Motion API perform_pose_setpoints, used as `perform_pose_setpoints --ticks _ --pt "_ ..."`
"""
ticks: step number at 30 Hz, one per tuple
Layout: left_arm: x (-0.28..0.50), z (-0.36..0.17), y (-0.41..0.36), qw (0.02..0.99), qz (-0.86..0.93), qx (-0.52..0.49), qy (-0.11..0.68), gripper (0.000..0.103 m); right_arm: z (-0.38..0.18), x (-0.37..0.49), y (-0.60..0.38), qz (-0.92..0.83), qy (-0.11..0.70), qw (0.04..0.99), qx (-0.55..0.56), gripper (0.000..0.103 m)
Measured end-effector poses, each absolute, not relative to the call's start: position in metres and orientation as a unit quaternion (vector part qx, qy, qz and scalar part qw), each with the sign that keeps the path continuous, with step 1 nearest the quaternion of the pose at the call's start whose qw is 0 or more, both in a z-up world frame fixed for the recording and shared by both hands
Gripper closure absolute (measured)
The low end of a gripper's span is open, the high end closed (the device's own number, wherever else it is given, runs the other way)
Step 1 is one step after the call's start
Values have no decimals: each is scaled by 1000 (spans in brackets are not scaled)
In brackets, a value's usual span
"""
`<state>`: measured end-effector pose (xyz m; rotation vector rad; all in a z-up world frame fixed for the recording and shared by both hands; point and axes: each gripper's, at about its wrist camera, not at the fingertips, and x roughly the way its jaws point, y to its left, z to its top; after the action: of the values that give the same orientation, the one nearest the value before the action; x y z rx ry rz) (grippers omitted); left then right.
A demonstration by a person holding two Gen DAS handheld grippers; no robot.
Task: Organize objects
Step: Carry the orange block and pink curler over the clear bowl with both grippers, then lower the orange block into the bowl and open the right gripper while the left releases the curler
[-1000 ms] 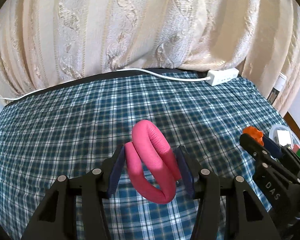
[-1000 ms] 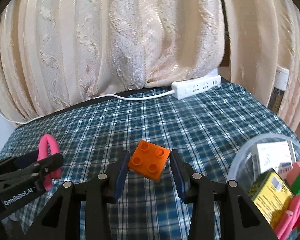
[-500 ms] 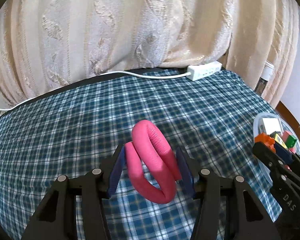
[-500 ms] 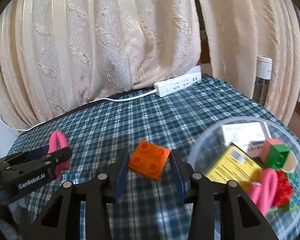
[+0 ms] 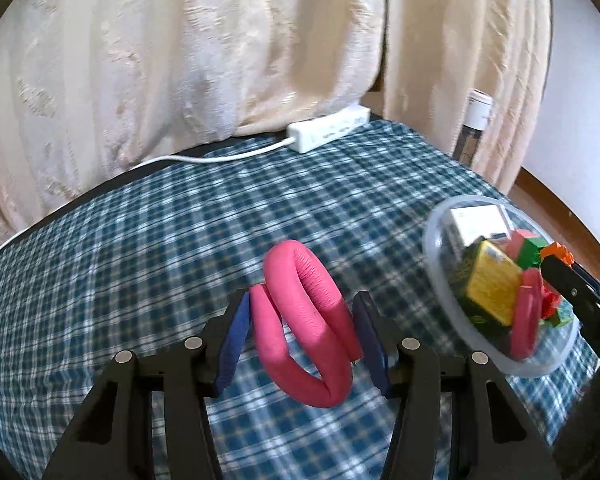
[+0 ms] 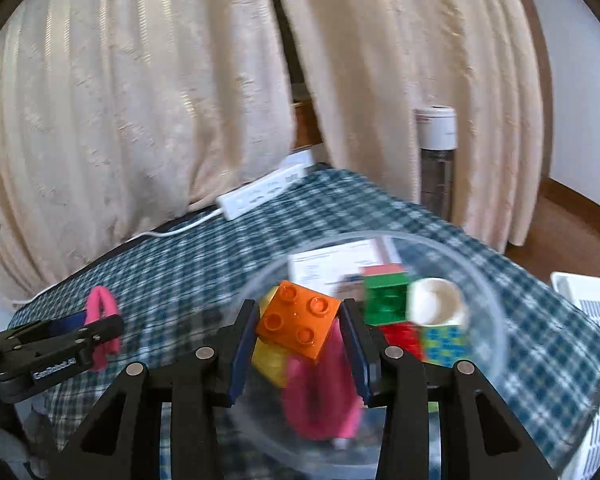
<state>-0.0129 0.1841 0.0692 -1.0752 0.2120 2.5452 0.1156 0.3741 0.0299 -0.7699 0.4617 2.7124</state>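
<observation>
Right tool (image 6: 298,346) clamping orange brick (image 6: 296,320) — over clear bowl (image 6: 496,320), checked cloth (image 6: 188,272)

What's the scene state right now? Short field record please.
surface: table with blue plaid cloth
left hand-held gripper: shut on pink foam loop, beside the bowl
right hand-held gripper: shut on orange brick, above the bowl
clear bowl: holds yellow box, green brick, another pink loop, other toys
background: white power strip, cream curtain
</observation>
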Motion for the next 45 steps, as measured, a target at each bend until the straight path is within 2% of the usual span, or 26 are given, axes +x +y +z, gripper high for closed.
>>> perform_pose_setpoints --ticks 20,23,36,41,43,45 --pt "-4 84 276 288 872 -382 98 49 5 128 421 928 181 144 -293 58" --pt "-3 86 288 298 869 -381 102 49 8 133 426 929 185 144 -285 52" --pt "-13 84 340 338 854 -380 108 49 12 153 438 932 194 152 -265 51" --pt "-15 77 356 349 843 -393 112 42 12 155 440 932 196 154 -263 48" --pt "-16 76 357 349 842 -397 111 32 11 156 441 932 199 154 -262 46" --pt "-16 76 357 347 843 -396 109 31 11 157 443 931 201 156 -262 42"
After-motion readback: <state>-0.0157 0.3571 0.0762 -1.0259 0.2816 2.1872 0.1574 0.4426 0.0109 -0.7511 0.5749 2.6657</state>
